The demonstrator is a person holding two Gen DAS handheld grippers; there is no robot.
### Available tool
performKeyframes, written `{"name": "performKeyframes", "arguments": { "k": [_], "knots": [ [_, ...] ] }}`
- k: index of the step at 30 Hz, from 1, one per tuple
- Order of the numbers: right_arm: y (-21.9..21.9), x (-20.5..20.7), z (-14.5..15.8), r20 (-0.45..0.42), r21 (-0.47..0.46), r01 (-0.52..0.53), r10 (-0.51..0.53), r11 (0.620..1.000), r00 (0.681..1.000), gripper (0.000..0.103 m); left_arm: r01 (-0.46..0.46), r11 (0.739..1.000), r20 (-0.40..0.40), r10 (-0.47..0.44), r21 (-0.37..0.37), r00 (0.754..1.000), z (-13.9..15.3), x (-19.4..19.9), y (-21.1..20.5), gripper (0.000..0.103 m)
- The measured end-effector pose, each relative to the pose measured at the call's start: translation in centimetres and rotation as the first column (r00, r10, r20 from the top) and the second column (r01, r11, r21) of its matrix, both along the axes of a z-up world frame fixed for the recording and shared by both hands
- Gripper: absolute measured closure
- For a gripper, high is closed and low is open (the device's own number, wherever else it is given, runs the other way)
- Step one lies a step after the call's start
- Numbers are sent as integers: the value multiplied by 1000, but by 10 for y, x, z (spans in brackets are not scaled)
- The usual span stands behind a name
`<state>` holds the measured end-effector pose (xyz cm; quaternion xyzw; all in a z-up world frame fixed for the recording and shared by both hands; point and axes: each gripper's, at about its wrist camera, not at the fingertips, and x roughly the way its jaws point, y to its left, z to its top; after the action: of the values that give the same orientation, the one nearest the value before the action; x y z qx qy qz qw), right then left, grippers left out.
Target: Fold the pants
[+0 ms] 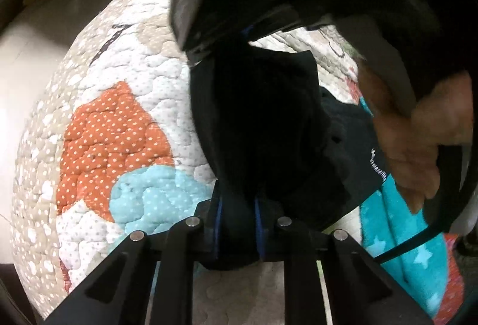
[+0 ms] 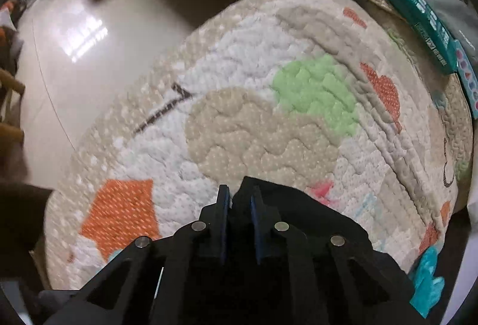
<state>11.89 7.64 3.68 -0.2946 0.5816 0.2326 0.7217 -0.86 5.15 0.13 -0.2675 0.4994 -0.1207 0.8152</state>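
Item: black pants (image 1: 269, 121), bunched, lifted off the quilted mat (image 1: 119, 121) that serves as my folding surface.

Left tongs (image 1: 238, 223): pressed together on a thick fold of the pants, the cloth rising away from the pads toward the other tool.

Right tongs (image 2: 240, 205): pinching a second edge of the same cloth; in the left view they appear above, with my hand (image 1: 418, 145) on the handle.

Reason for the hold, as I judge it: two grips apart on the garment let me stretch it flat before laying it down.

Also present: a teal starred blanket (image 1: 418, 250) beside the mat; pale tiled floor (image 2: 89, 41) beyond.
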Motion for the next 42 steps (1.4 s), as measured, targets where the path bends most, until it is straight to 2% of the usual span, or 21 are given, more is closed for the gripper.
{"name": "performKeyframes", "arguments": {
  "k": [5, 6, 10, 12, 14, 16, 17, 18, 19, 20, 24, 28, 31, 34, 36, 38, 40, 41, 42],
  "knots": [
    [25, -5, 8, 18, 41, 11, -12, 999, 1000, 90, -61, 997, -30, 59, -54, 998, -2, -6, 34, 91],
    [30, -6, 13, 16, 60, 10, -11, 998, 1000, 97, -76, 993, -46, 72, -87, 996, -4, -7, 42, 91],
    [56, -11, 26, 26, 130, 6, -10, 991, 1000, 100, -112, 987, -73, 104, -116, 992, -8, -14, 63, 91],
    [52, -2, 29, 45, 150, 39, -47, 988, 998, 99, -117, 988, -69, 110, -100, 992, -7, -16, 68, 91],
    [46, 12, 37, 69, 178, 86, -99, 980, 993, 98, -106, 988, -69, 98, -115, 993, -6, -18, 73, 91],
    [28, 27, 42, 96, 190, 129, -149, 973, 984, 90, -86, 989, -77, 77, -118, 994, -5, -22, 75, 89],
    [12, 32, 49, 106, 196, 159, -182, 968, 978, 70, -77, 989, -82, 67, -123, 994, -5, -23, 76, 86],
    [-8, 36, 56, 126, 205, 195, -223, 959, 967, 55, -76, 988, -85, 65, -138, 994, -4, -24, 78, 83],
    [-27, 35, 63, 158, 211, 222, -257, 952, 953, 32, -80, 986, -84, 68, -150, 994, -2, -24, 80, 80],
    [-53, 32, 73, 201, 228, 254, -301, 940, 932, 30, -86, 984, -80, 74, -158, 994, -1, -24, 84, 77],
    [-127, 13, 87, 184, 310, 343, -410, 887, 893, 30, -121, 981, -44, 116, -149, 992, 12, -30, 99, 72],
    [-173, -30, 73, 111, 401, 395, -472, 827, 875, 36, -157, 982, -36, 154, -103, 987, 17, -17, 96, 70],
    [-184, -55, 54, 82, 438, 423, -504, 793, 860, 37, -154, 988, 20, 154, 11, 988, 24, -22, 81, 65],
    [-180, -60, 42, 72, 468, 420, -508, 777, 858, 38, -163, 979, 75, 155, 119, 985, 26, -20, 70, 61],
    [-172, -54, 37, 59, 478, 404, -488, 780, 871, 38, -174, 974, 76, 164, 147, 984, 25, -19, 69, 61],
    [-155, -44, 28, 57, 451, 374, -444, 810, 894, 38, -186, 973, 50, 181, 136, 982, 20, -18, 74, 61],
    [-145, -38, 16, 35, 403, 377, -426, 834, 904, 37, -197, 973, 26, 195, 119, 980, 14, -17, 78, 61],
    [-142, -38, 13, 36, 397, 375, -423, 837, 906, 41, -200, 973, 19, 199, 113, 980, 12, -18, 80, 61],
    [-143, -40, 14, 29, 415, 368, -416, 832, 909, 70, -203, 973, 15, 203, 111, 979, 11, -17, 80, 61]
  ]
}}
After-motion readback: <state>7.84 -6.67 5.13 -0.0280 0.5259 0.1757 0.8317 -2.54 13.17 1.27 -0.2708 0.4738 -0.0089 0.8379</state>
